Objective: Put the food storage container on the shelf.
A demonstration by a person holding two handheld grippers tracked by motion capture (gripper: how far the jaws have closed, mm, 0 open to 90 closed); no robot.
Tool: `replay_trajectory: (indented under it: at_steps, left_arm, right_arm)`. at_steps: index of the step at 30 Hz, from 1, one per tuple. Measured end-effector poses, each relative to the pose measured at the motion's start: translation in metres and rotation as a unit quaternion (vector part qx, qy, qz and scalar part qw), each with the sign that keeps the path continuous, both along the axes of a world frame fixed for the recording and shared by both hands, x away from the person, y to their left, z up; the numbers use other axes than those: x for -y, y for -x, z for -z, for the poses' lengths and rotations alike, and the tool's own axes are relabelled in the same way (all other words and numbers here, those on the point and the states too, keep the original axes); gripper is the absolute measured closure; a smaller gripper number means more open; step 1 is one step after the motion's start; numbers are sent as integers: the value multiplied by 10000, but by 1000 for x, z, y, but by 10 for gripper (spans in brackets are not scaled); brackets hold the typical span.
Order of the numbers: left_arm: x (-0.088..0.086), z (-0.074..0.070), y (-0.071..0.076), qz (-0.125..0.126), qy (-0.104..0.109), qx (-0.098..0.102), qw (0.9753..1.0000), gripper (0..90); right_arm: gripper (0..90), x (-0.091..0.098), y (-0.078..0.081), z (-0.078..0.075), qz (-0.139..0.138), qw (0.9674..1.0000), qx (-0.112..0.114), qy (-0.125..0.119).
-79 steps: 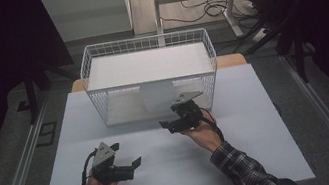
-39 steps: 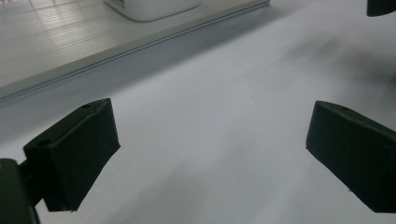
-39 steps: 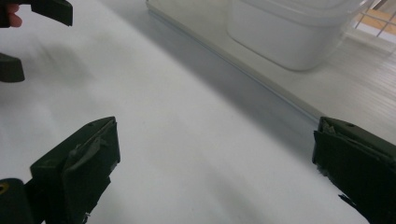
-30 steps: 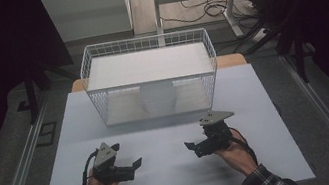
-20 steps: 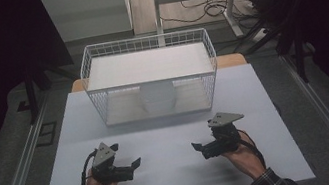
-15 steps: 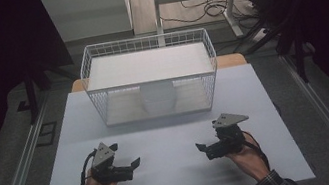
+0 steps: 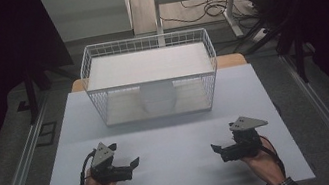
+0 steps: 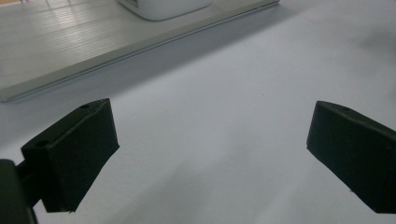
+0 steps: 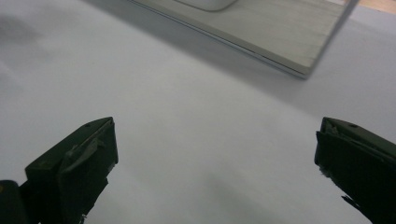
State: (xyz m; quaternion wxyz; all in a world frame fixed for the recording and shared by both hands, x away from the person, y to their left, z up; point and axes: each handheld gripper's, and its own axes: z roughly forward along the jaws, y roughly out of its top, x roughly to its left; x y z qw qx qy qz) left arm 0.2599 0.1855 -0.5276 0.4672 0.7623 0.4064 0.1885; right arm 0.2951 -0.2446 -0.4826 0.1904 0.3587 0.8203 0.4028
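A white table (image 7: 176, 171) seen from above, with a person's two hands at its near edge, each holding a two-jaw gripper. The left gripper (image 7: 133, 163) rests at near left, the right gripper (image 7: 215, 149) at near right; their tips point toward each other across a bare stretch of table. Both have their jaws spread wide with nothing between them, as each gripper's own view confirms. On the far half of the table stands a white wire basket (image 7: 150, 82), and inside it, near its front wall at mid-width, sits a white cup (image 7: 157, 98). The cup lies straight ahead and far from both grippers, about midway between them, so neither hand is clearly nearer. It stands upright, with the basket's front wall between it and the grippers.
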Motion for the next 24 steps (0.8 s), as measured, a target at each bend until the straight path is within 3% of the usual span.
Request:
replay_trajectory:
  at_steps: [7,24]
  left_arm:
    - [0,1,0,-6,-39,-7,10000,12]
    - [2,2,-1,24,-65,-23,10000,11]
  right_arm:
    - [0,19,6,11,238,9996,-110,140]
    - [0,29,9,31,163,9980,-477,378]
